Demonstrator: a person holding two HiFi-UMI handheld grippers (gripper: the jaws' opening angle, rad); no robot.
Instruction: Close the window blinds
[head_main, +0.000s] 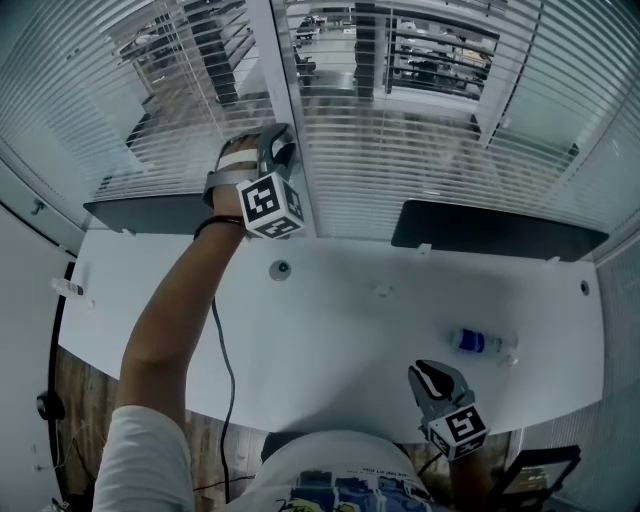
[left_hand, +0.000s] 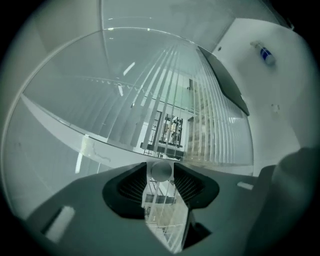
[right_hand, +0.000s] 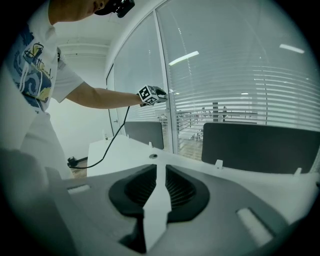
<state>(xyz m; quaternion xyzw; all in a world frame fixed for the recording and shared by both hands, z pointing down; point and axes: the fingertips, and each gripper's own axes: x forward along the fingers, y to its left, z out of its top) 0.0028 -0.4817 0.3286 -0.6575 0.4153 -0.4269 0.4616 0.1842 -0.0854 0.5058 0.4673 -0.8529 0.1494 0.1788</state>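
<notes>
The left gripper (head_main: 280, 142) reaches up to the window frame, its jaws spread. The round end of a grey rod (left_hand: 161, 171) sits between the tips with a sliver of gap on each side. The right gripper (head_main: 432, 376) hangs low over the near edge of the white table (head_main: 350, 310), its jaws a narrow slit apart with nothing between them.

Each gripper's cube (head_main: 272, 205) carries black-and-white square markers and no words. The window blinds (head_main: 420, 130) hang behind the glass straight ahead, their slats turned flat enough that a room shows through.

Two dark panels (head_main: 495, 230) stand at the table's far edge. A bottle (head_main: 480, 342) lies on the table near the right gripper; the print on its blue label is too small to read. The picture on the person's shirt (head_main: 340, 495) gives no legible words either.
</notes>
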